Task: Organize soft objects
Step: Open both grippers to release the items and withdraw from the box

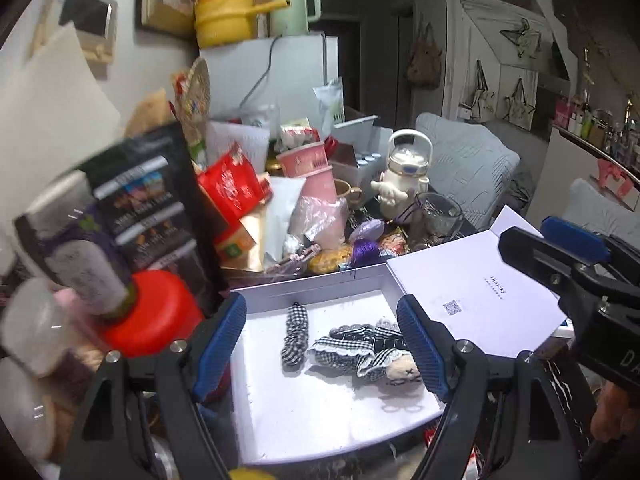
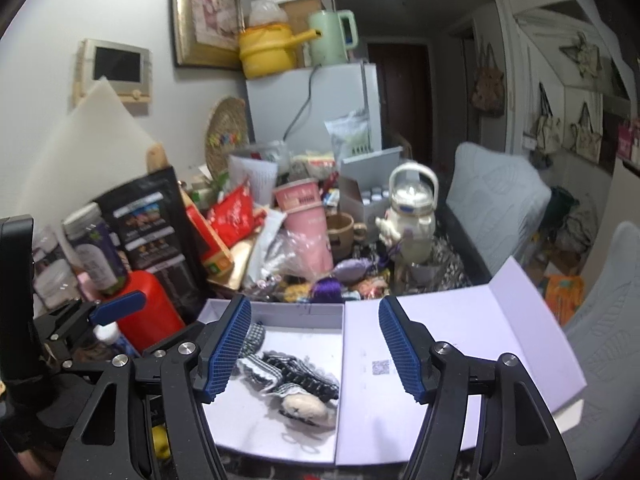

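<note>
Both the left gripper and right gripper hover spread and empty above the white box, where the limp, light gingham doll lies, probably best pinched mid-body.

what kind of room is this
Most likely a small, cluttered living space in a home: a fridge topped with a yellow pot, a grey sofa, and a table piled with snacks and cups.
</note>
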The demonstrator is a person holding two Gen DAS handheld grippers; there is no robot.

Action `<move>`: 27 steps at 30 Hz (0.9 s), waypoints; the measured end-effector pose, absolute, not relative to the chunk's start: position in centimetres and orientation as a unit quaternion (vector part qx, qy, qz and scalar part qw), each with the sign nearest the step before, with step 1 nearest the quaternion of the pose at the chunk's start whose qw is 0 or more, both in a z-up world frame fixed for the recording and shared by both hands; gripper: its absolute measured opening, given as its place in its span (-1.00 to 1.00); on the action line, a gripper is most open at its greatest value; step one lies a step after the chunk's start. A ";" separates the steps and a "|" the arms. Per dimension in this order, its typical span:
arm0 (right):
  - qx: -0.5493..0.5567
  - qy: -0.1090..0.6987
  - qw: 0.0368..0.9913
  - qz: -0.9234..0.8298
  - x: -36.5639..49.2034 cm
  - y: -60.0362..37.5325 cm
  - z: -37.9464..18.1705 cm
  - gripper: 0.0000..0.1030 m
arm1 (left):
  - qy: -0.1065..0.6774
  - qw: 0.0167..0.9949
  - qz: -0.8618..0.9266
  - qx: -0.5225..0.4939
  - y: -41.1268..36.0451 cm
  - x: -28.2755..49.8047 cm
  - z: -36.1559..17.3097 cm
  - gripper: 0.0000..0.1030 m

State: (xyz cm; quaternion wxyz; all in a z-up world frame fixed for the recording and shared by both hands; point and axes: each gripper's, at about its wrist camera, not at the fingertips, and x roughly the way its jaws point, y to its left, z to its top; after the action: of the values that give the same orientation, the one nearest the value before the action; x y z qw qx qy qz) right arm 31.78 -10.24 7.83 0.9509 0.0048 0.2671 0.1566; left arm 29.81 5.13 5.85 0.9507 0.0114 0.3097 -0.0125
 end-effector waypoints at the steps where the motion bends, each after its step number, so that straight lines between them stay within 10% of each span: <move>1: 0.001 0.258 0.954 0.155 30.9 -10.3 8.3 0.31 | 0.303 0.953 -0.012 0.012 5.1 29.0 6.3 0.51; 27: -0.031 0.183 0.970 0.157 12.1 -12.9 11.3 0.57 | 0.242 0.969 -0.050 -0.007 5.1 13.5 9.7 0.51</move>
State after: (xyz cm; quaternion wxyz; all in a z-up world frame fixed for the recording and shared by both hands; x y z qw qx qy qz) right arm 12.11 -12.90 11.26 0.9700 -0.0311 0.1831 0.1567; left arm 13.51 5.08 9.71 0.9689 -0.0069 0.2422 -0.0504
